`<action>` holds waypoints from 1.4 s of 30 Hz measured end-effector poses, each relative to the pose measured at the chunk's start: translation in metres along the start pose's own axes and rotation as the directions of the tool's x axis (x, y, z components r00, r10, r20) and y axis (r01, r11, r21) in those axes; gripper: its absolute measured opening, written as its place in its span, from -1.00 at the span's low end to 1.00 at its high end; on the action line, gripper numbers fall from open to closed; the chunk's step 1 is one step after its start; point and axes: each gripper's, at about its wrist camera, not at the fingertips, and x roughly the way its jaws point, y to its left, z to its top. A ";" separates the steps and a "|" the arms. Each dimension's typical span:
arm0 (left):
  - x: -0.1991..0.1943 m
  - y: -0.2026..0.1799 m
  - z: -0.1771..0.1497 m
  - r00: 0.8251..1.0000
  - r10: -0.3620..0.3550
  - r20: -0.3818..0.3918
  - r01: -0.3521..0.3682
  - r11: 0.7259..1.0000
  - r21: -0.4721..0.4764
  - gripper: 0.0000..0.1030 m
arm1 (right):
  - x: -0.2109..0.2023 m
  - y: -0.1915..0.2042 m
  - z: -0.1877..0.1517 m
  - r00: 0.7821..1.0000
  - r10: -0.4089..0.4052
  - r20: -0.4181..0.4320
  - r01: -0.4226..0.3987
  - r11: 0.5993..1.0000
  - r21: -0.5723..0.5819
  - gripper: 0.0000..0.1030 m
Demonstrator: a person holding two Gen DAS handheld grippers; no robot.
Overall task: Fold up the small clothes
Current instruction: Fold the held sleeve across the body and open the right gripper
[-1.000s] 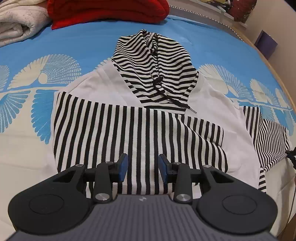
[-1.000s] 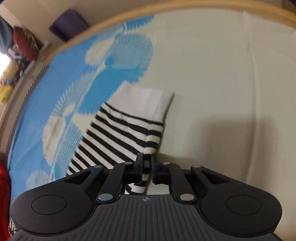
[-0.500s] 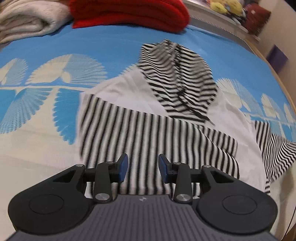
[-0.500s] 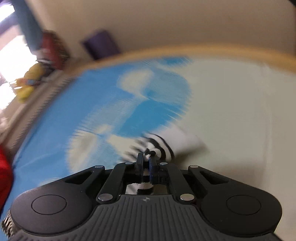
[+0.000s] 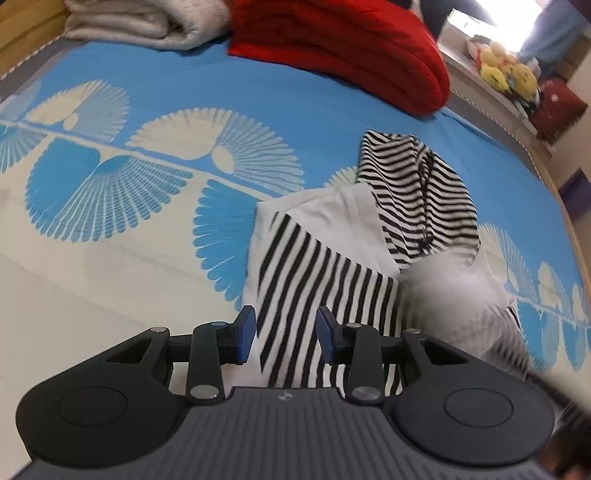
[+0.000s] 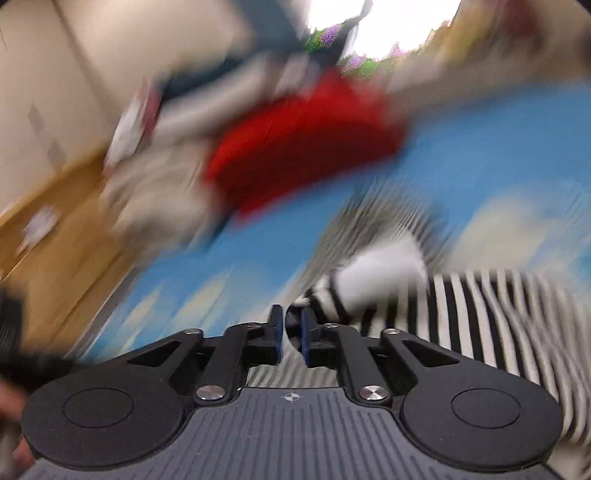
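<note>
Across the bed [image 5: 110, 280] lies a blue and cream sheet printed with fan shapes, and at its far edge sit a folded cream blanket [image 5: 147, 22] and a red blanket [image 5: 343, 48]; beyond them a ledge holds yellow soft toys [image 5: 506, 74], with a wooden bed frame and pale wall at the sides. On the sheet, right of centre in the left view, lies the hoodie [image 5: 332, 266], black-and-white striped with white shoulders. Its long axis runs from the near hem away toward the blankets, and the striped hood [image 5: 413, 184] points to the far side, slightly right. One sleeve lies folded across the chest. The left gripper [image 5: 283, 339] hovers over the near hem, fingers parted and holding nothing. The right gripper [image 6: 291, 334] has its fingers clenched on the striped sleeve cuff [image 6: 380, 280], lifted over the hoodie body; this view is heavily blurred. A second ago that cuff lay flat on the cream part of the sheet out to the side; now it has been carried across toward the chest, showing as a blurred white patch in the left view. The left camera has swung left since then, so the hoodie sits further right in frame.
</note>
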 end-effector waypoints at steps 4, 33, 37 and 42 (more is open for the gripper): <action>0.001 0.004 0.001 1.000 -0.010 -0.009 0.010 1.000 -0.023 -0.23 | 0.017 0.014 -0.008 0.970 -0.117 -0.213 0.133 0.989 0.061 -0.71; 0.108 -0.031 -0.027 0.983 0.073 -0.170 -0.072 0.997 0.015 -0.69 | -0.072 -0.132 0.036 0.905 -0.394 -0.159 0.419 0.762 0.494 -0.26; 0.071 -0.045 -0.019 0.995 0.083 -0.063 -0.078 0.994 0.073 -0.89 | -0.065 -0.136 0.026 0.896 -0.396 -0.201 0.440 0.724 0.531 -0.26; 0.011 -0.044 -0.022 0.995 0.097 0.029 -0.098 0.994 0.044 -0.88 | -0.048 -0.131 0.009 0.896 -0.367 -0.251 0.444 0.696 0.564 -0.26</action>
